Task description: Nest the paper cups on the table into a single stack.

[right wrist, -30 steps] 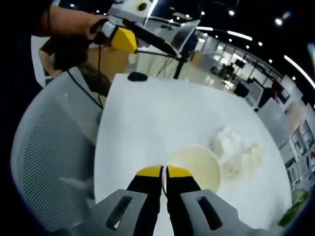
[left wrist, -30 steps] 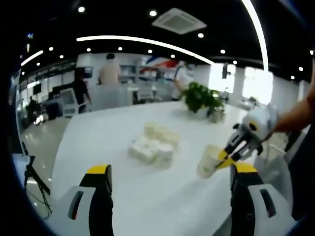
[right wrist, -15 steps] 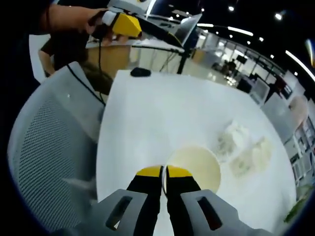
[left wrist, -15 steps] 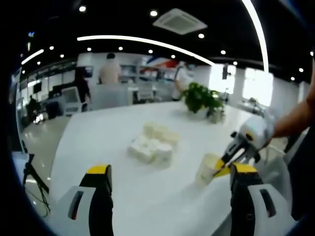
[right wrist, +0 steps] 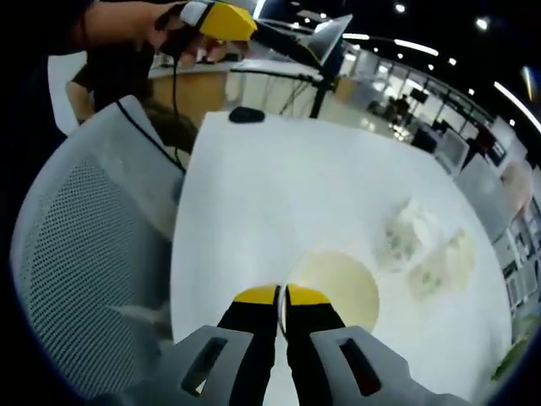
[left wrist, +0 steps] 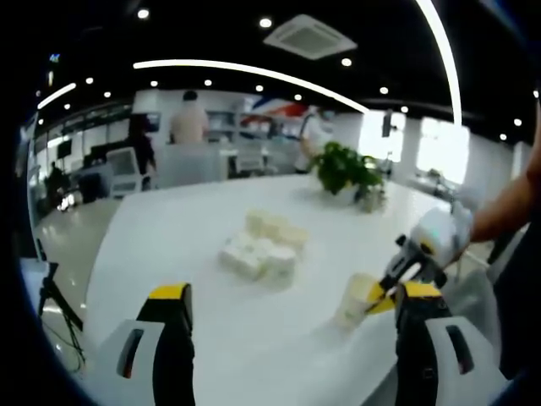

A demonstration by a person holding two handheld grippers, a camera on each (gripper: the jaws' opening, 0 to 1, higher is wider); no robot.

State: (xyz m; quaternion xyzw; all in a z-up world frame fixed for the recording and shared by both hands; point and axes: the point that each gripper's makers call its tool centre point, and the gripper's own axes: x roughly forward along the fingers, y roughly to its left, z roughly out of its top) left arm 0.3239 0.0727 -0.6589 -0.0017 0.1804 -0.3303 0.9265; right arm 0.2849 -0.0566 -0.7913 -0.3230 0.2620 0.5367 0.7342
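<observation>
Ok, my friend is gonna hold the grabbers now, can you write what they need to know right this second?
Right gripper: shut on the rim of one paper cup, held low over the white table near its edge.
Left gripper: open, holding nothing, hovering above the table.
Other cups: clustered mid-table, beyond the held one; count unclear.
Done: one cup picked up.
Left: seat that cup into another, then nest the rest into one stack.

Pale paper cup [right wrist: 334, 290] tilted, rim pinched; more cups [left wrist: 262, 245] clustered on table.
</observation>
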